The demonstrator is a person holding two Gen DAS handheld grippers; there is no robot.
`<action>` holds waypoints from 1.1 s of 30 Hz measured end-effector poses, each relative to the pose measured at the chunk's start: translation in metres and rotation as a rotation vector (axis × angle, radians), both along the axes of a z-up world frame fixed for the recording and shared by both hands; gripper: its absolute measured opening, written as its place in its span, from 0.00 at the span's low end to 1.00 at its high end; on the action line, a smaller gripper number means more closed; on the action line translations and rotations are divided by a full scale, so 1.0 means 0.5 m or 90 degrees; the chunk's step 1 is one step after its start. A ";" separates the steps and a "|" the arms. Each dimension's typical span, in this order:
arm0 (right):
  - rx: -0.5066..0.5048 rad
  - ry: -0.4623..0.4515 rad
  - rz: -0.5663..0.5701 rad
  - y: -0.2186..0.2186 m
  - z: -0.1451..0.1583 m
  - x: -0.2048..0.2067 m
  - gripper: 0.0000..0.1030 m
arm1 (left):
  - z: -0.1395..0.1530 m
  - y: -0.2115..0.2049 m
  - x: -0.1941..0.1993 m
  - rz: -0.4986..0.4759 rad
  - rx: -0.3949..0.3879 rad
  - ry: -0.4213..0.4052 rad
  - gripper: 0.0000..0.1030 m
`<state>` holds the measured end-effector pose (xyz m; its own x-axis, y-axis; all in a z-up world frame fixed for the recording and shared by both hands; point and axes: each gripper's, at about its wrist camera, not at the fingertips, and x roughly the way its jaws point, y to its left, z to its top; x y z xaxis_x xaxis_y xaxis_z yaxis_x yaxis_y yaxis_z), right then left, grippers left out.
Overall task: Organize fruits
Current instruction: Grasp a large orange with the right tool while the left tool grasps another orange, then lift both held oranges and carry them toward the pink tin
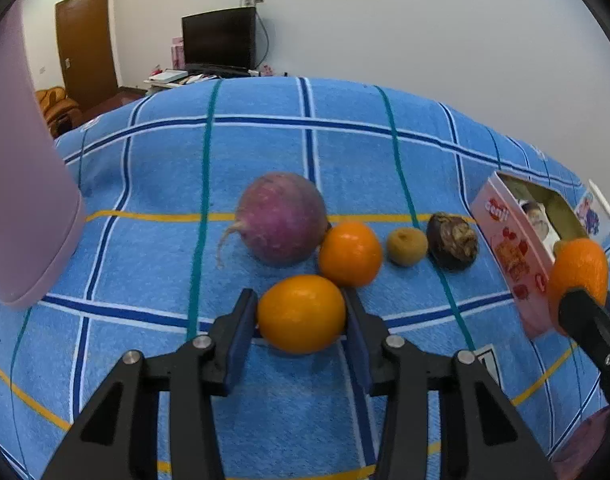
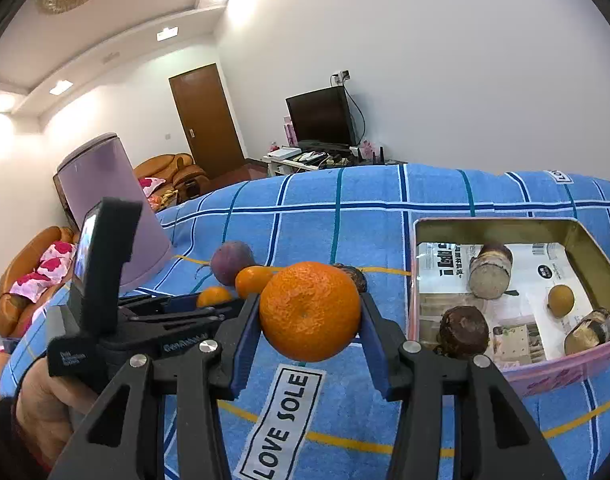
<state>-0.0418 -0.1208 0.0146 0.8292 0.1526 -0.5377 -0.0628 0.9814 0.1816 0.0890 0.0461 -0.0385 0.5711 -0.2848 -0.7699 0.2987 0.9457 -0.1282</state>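
Observation:
My left gripper (image 1: 302,314) is shut on a smooth orange (image 1: 302,313) just above the blue checked cloth (image 1: 265,140). Behind it lie a purple turnip (image 1: 282,218), another orange (image 1: 349,253), a small brown kiwi (image 1: 407,246) and a dark wrinkled fruit (image 1: 453,246). My right gripper (image 2: 309,316) is shut on a rough-skinned orange (image 2: 309,311), held left of the pink tin box (image 2: 415,280). The same held orange shows at the right edge of the left wrist view (image 1: 579,268). The box holds several dark fruits and a small yellow one (image 2: 561,300).
A lilac upturned bin (image 2: 113,208) stands on the cloth at the left, also large in the left wrist view (image 1: 21,184). The left hand-held gripper body (image 2: 105,280) sits left of my right gripper. A "LOVE SOLE" label (image 2: 283,420) lies below.

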 end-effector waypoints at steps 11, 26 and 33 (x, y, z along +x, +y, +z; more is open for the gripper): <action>-0.023 -0.061 -0.010 -0.001 0.022 -0.013 0.48 | 0.108 0.033 -0.066 0.122 -0.012 -0.226 0.43; -0.072 -0.125 -0.073 -0.013 0.033 -0.024 0.48 | 0.103 -0.037 -0.125 0.116 0.046 -0.303 0.44; -0.084 -0.120 -0.071 -0.009 0.030 -0.020 0.48 | 0.102 -0.049 -0.132 0.109 0.061 -0.306 0.44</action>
<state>-0.0519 -0.1251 0.0298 0.9242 -0.0072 -0.3818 0.0270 0.9985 0.0467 0.0228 0.0214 0.0125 0.8988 -0.0976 -0.4274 0.1430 0.9869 0.0753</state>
